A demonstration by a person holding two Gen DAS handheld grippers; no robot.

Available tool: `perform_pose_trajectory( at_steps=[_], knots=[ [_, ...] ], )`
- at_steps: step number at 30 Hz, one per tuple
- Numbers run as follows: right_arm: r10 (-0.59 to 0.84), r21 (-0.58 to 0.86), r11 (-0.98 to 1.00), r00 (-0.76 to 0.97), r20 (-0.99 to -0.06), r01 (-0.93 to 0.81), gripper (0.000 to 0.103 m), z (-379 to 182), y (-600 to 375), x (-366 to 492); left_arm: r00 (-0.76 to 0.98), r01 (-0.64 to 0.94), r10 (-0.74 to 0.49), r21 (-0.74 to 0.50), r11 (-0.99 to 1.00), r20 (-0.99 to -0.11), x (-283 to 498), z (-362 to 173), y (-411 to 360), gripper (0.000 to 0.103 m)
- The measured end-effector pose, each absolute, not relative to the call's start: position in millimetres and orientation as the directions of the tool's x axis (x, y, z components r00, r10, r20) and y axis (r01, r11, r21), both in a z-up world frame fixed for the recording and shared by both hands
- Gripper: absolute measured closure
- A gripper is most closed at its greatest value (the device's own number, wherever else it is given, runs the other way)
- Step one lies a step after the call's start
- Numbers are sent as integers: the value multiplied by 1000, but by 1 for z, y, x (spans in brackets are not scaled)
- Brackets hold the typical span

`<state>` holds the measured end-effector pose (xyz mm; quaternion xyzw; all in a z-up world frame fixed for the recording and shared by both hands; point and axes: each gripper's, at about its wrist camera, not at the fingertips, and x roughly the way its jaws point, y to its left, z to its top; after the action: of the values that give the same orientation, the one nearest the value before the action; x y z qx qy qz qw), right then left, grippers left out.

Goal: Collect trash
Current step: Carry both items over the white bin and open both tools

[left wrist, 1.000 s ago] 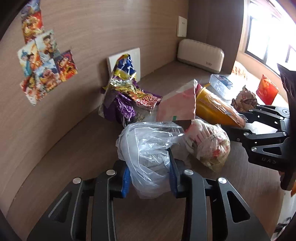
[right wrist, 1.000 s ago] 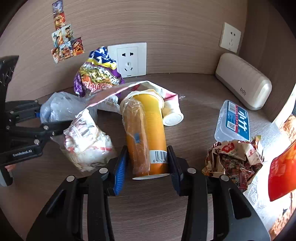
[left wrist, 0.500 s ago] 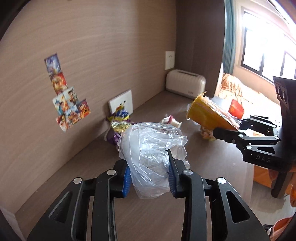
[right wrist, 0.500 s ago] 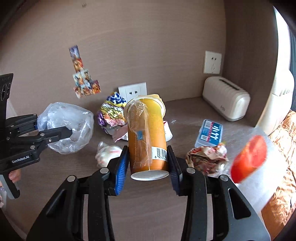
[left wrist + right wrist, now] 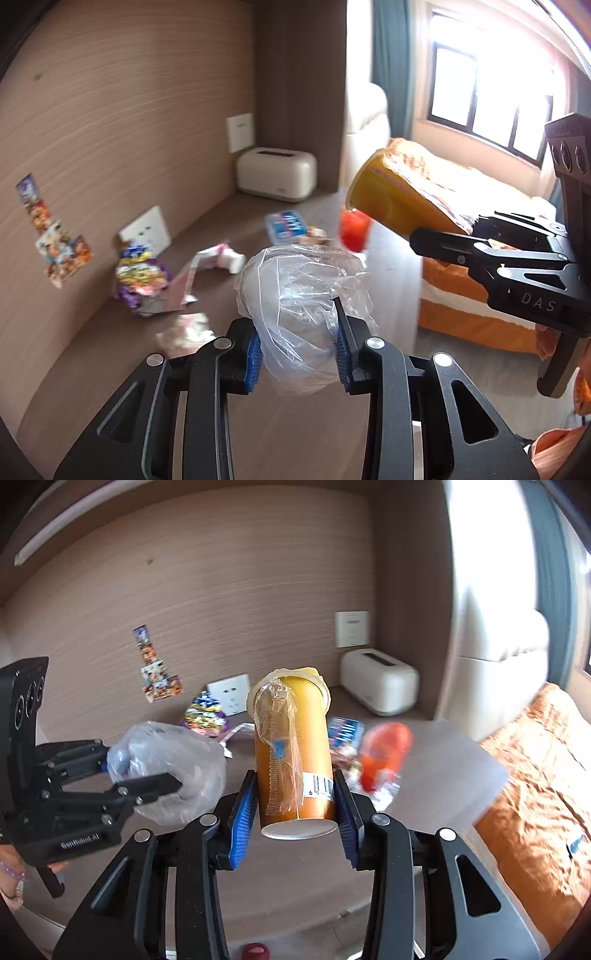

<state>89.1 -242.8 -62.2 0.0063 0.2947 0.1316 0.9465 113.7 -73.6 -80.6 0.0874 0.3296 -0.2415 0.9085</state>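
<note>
Gripping bag (image 5: 303, 314) – left gripper (image 5: 299, 345) | right gripper (image 5: 293, 805) clamps cup (image 5: 295, 753) (wrapped straw attached) | both above desk (image 5: 443, 760)

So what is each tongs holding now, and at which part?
The left tongs pinch the crumpled clear plastic bag at its lower middle. The right tongs clamp the orange cup on its sides near the base.

Clear plastic bag (image 5: 303, 306), orange cup (image 5: 295, 753), red wrapper (image 5: 384, 753)

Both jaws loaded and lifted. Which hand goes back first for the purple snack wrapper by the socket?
Left, probably: its clear bag is light, and the purple wrapper lies on its side; the right holds the orange tube.
</note>
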Motion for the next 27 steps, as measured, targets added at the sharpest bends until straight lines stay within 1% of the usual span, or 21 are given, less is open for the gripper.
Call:
perform_pose_trajectory(
  at_steps=[9, 17, 22, 27],
  knots=[
    [128, 105, 991, 815, -565, -83, 61, -67, -315, 35, 565, 644, -485, -10, 765, -667, 87, -92, -155, 71],
    [25, 119, 991, 802, -596, 57, 61, -91, -367, -8, 458, 759, -543, -8, 651, -704, 61, -114, -226, 71],
    [-23, 138, 981, 779, -627, 140, 61, -116, -396, -29, 366, 835, -570, -12, 551, -735, 44, -144, -273, 71],
    [-67, 136, 968, 738, -671, 212, 61, -154, -416, -39, 270, 893, -575, -22, 450, -772, 31, -193, -314, 71]
  ],
)
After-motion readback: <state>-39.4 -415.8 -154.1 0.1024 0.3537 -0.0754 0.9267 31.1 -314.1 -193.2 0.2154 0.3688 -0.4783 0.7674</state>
